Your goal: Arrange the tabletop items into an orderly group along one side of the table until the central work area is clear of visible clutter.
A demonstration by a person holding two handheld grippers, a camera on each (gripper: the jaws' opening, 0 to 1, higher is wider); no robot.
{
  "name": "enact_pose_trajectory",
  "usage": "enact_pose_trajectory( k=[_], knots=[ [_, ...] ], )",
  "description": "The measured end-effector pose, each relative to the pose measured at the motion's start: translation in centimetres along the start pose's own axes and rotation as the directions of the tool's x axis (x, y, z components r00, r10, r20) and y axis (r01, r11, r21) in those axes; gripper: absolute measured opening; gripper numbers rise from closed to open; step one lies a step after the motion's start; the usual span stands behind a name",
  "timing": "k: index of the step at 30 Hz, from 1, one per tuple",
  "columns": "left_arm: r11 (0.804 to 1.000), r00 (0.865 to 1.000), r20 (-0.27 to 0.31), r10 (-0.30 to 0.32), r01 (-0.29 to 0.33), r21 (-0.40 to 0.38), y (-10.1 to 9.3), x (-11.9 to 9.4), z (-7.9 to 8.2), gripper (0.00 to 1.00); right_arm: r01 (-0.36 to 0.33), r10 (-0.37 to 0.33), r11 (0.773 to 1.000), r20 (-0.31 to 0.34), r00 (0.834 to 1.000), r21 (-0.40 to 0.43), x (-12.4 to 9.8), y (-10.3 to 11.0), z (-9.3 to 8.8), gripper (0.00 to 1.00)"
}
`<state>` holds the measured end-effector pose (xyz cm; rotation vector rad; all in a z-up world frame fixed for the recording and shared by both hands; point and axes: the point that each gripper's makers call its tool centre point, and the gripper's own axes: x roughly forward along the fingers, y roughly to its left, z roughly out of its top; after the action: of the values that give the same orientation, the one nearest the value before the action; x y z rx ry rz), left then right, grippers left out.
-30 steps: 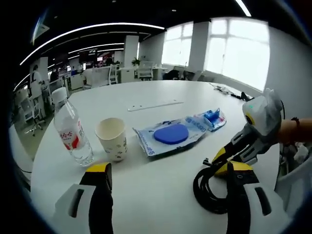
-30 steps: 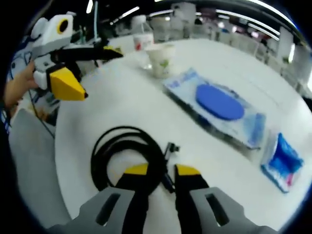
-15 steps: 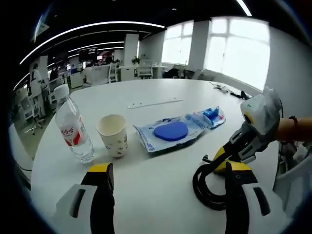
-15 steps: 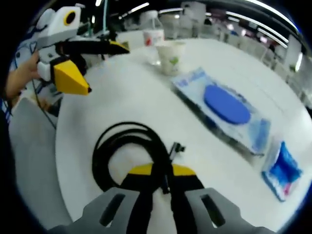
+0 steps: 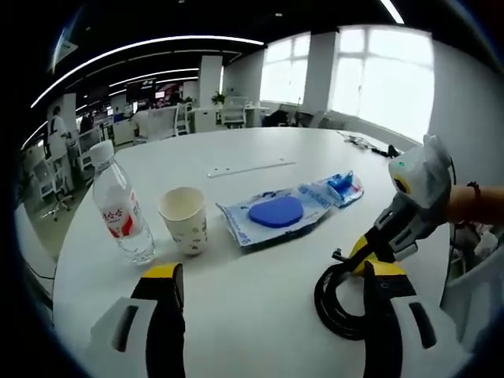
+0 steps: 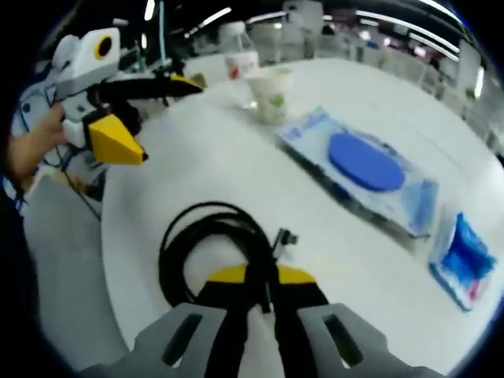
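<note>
My right claw (image 6: 256, 277) had just closed on the coiled black cable (image 6: 206, 244), so moving it could begin. My left claw (image 5: 268, 276) stayed wide open, empty. Beyond the cable lay the wipes pack (image 6: 364, 172), paper cup (image 6: 271, 93), water bottle (image 6: 239, 57).

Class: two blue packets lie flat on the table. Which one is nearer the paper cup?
The large packet with the blue oval, lying just beside the paper cup. The small blue packet sits beyond its far end.
</note>
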<state>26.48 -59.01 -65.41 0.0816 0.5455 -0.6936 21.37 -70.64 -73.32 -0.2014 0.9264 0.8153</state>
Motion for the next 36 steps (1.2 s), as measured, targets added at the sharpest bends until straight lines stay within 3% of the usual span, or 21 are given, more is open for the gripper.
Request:
enact_pose_trajectory(
  k=[4,15,28,36],
  knots=[
    [1.000,1.000,0.004,0.000,0.000,0.005,-0.1,-0.3,0.2,0.94,-0.011,0.009,0.999,0.036,0.999,0.034,-0.9,0.4,0.7,0.06],
    [0.999,1.000,0.028,0.002,-0.003,0.042,-0.4,-1.6,1.3,0.95,-0.014,0.011,0.999,0.096,0.995,0.029,-3.7,1.4,2.2,0.06],
    [0.999,0.999,0.054,-0.007,0.004,0.042,-0.6,-2.5,2.2,0.95,-0.010,0.005,0.999,0.145,0.989,0.032,-6.8,1.5,3.7,0.06],
    [0.999,0.998,0.061,-0.024,0.022,0.046,-1.4,-3.1,2.6,0.95,0.012,-0.020,0.998,0.142,0.990,0.057,-8.4,1.0,3.8,0.06]
  ],
)
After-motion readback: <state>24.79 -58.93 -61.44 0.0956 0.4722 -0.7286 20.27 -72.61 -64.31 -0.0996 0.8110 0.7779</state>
